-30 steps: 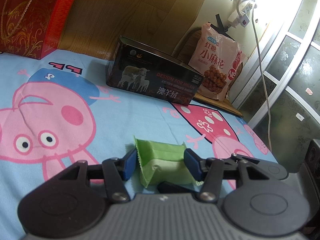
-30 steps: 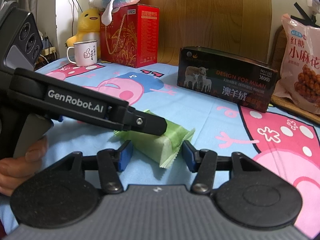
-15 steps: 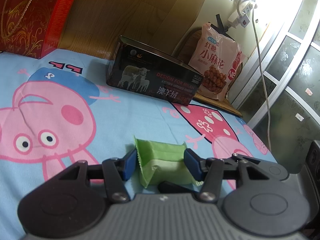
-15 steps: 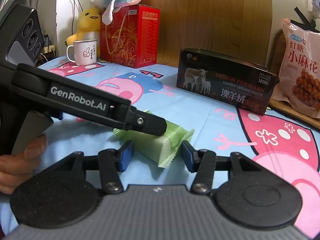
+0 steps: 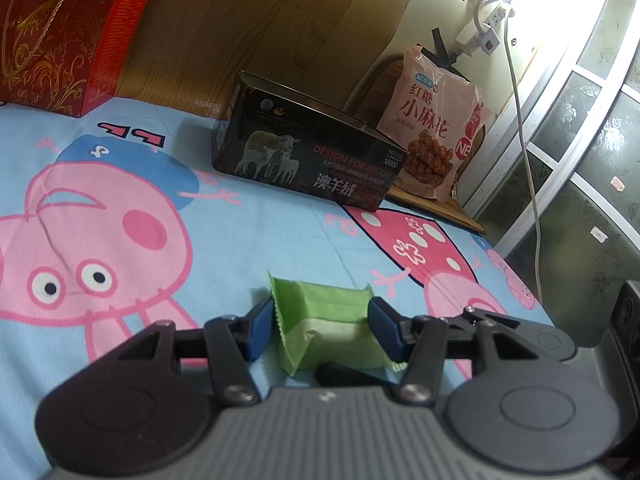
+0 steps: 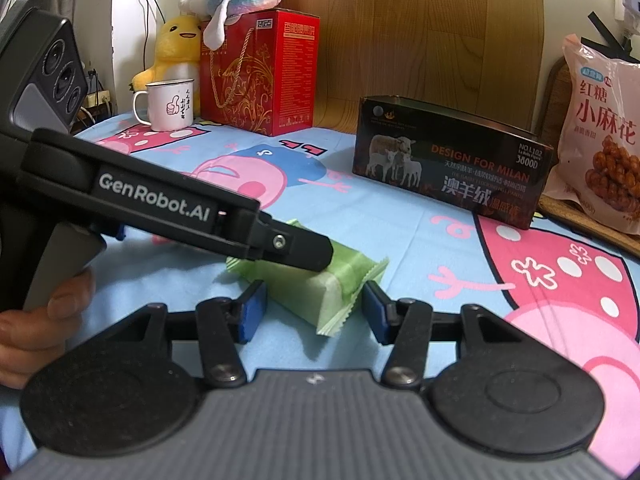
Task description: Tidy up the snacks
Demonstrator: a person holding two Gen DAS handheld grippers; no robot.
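A green wrapped snack [image 5: 326,330] lies on the blue cartoon-print cloth [image 5: 120,184]. My left gripper [image 5: 320,330] is open with its blue pads on either side of the snack. In the right wrist view the same snack [image 6: 316,286] lies between the blue pads of my open right gripper [image 6: 312,310]. The left gripper's black finger [image 6: 296,248] reaches over the snack from the left. A dark open box [image 5: 308,168] stands farther back on the cloth; it also shows in the right wrist view [image 6: 452,170].
A pink snack bag [image 5: 432,128] leans behind the box on a wooden stand. A red gift box [image 6: 256,76], a white mug [image 6: 168,104] and plush toys [image 6: 176,48] stand at the back left. A white cable [image 5: 528,160] hangs by the window at right.
The right gripper has shifted slightly, bringing the scene a little closer. The left gripper and the snack have not visibly moved.
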